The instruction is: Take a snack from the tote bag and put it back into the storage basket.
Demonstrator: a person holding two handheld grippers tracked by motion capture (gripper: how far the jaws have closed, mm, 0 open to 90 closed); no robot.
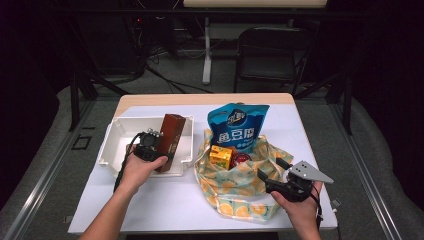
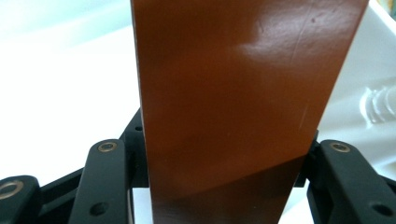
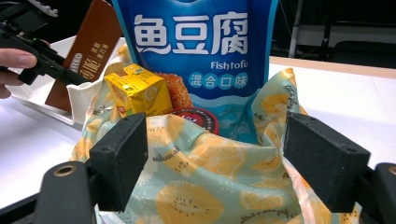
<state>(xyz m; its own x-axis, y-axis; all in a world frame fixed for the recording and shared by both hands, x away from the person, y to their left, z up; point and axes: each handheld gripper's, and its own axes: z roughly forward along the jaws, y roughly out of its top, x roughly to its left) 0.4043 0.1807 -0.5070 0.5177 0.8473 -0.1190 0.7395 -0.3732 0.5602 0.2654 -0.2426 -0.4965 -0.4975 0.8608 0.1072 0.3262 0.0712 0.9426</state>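
High view: the left hand-held gripper (image 1: 152, 142) grasps a tall brown box (image 1: 170, 135), tilted over the white bin (image 1: 115, 132) on the bench (image 1: 165, 200).

Left gripper view: the box (image 2: 233, 107) is glossy, clamped between both jaws.

Right gripper view: the right hand-held gripper (image 3: 215, 154) is released, jaws wide before the fruit-print bag (image 3: 196, 186).

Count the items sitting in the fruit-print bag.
3 show: the blue fish tofu pouch standing at the back, the yellow drink carton front left, and a red-lidded item beside the carton. Others may be hidden inside the fruit-print bag.
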